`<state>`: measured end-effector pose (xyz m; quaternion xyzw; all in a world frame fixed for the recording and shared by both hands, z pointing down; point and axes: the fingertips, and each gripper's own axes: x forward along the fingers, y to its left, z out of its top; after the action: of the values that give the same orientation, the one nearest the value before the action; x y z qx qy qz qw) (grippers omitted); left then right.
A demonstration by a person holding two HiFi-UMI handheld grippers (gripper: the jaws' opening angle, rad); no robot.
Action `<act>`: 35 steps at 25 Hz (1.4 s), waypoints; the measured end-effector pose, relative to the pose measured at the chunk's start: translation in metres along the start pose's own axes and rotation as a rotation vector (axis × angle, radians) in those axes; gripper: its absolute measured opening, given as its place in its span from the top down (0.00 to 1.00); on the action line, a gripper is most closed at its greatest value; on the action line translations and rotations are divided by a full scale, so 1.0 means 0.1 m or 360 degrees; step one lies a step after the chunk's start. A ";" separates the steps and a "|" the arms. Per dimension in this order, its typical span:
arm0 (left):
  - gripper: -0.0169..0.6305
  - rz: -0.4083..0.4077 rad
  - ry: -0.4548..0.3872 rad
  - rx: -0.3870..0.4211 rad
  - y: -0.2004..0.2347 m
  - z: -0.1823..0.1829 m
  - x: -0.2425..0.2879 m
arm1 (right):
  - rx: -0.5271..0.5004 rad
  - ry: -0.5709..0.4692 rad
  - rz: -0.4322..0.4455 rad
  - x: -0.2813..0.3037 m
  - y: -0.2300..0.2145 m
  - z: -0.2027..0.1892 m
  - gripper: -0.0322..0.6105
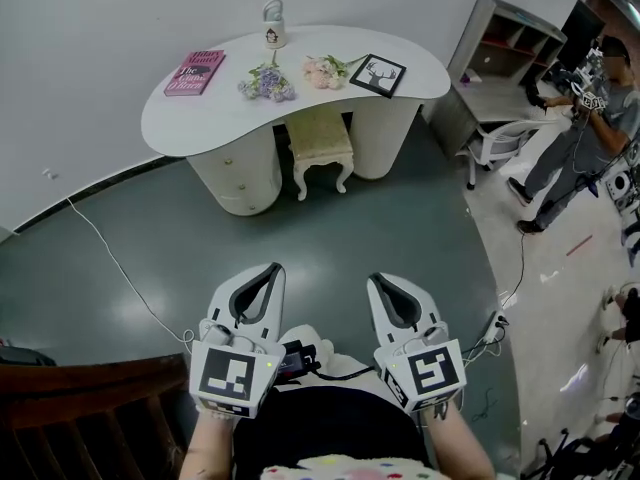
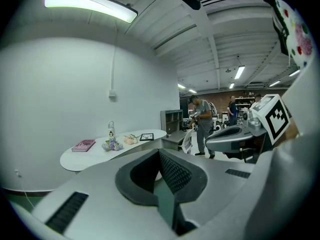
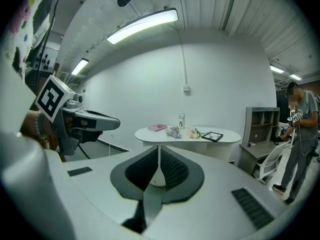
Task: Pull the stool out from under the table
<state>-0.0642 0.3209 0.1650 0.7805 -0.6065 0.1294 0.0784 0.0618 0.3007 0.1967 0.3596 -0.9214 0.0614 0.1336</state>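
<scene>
Left gripper (image 1: 270, 270) and right gripper (image 1: 378, 281) both clenched, empty, side by side, touching nothing. Stool (image 1: 320, 140) upright, well apart from them, half tucked under the table (image 1: 215, 123). Its front edge faces the grippers; long axis unclear, rear hidden.

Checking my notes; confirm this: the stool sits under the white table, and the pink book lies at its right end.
Wrong end: the head view shows the pink book at the left end of the table; the stool does sit under it.
</scene>
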 end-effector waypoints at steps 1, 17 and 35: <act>0.95 0.0003 -0.0009 0.0000 -0.01 0.01 0.00 | -0.0008 -0.0010 -0.0001 -0.01 -0.01 0.02 0.89; 0.95 -0.0066 -0.0031 0.0026 0.05 0.11 0.44 | 0.0012 0.0003 -0.0084 0.17 -0.36 0.00 0.89; 0.95 -0.0151 -0.0016 0.0010 0.67 0.43 1.63 | 0.0021 0.0043 -0.0136 1.23 -1.09 0.34 0.89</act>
<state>-0.0872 0.1414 0.1702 0.8093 -0.5688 0.1236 0.0790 0.0417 0.1342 0.2015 0.3987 -0.9029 0.0664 0.1461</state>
